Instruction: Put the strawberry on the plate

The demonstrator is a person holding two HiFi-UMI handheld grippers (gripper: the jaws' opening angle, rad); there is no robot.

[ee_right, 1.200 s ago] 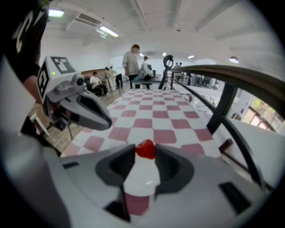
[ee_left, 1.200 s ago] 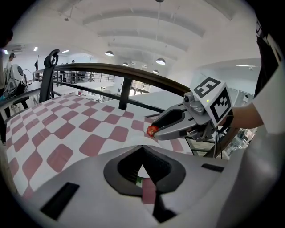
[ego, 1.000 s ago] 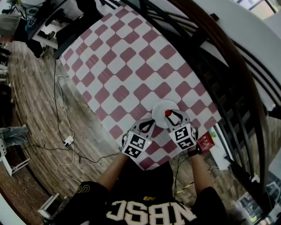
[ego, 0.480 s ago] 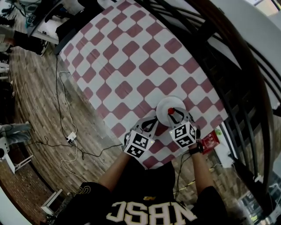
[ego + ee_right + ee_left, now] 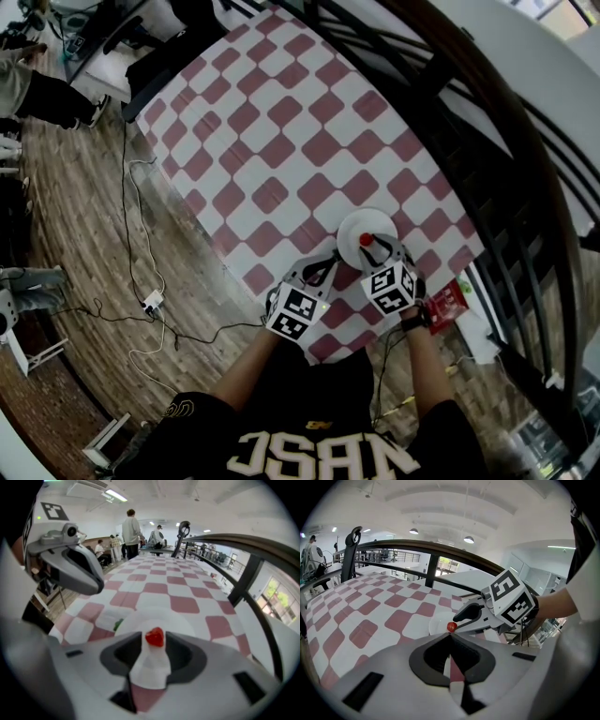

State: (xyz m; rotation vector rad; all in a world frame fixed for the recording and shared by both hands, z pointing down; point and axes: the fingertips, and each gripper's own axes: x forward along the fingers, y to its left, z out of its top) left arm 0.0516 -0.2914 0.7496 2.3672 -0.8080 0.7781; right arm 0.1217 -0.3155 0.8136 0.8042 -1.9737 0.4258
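A small red strawberry [image 5: 155, 637] is pinched at the tips of my right gripper [image 5: 155, 642], which is shut on it. It hangs just over the near part of a white round plate [image 5: 174, 622]. In the head view the strawberry [image 5: 366, 240] shows over the plate [image 5: 367, 222] at the table's near right. My left gripper [image 5: 323, 269] is just left of the plate, shut with nothing in it. From the left gripper view, the strawberry [image 5: 451, 626] and the right gripper [image 5: 465, 617] are straight ahead, above the plate [image 5: 437, 624].
The table [image 5: 272, 141] has a red and white chequered cloth. A small green bit [image 5: 118, 624] lies beside the plate. A dark railing [image 5: 487, 141] runs along the table's right side. A red packet [image 5: 442, 302] lies past the near right corner. Cables [image 5: 141, 300] trail on the wooden floor.
Both grippers keep their places by the plate, and the strawberry stays in the right gripper above it. Only the head view has shifted a little.
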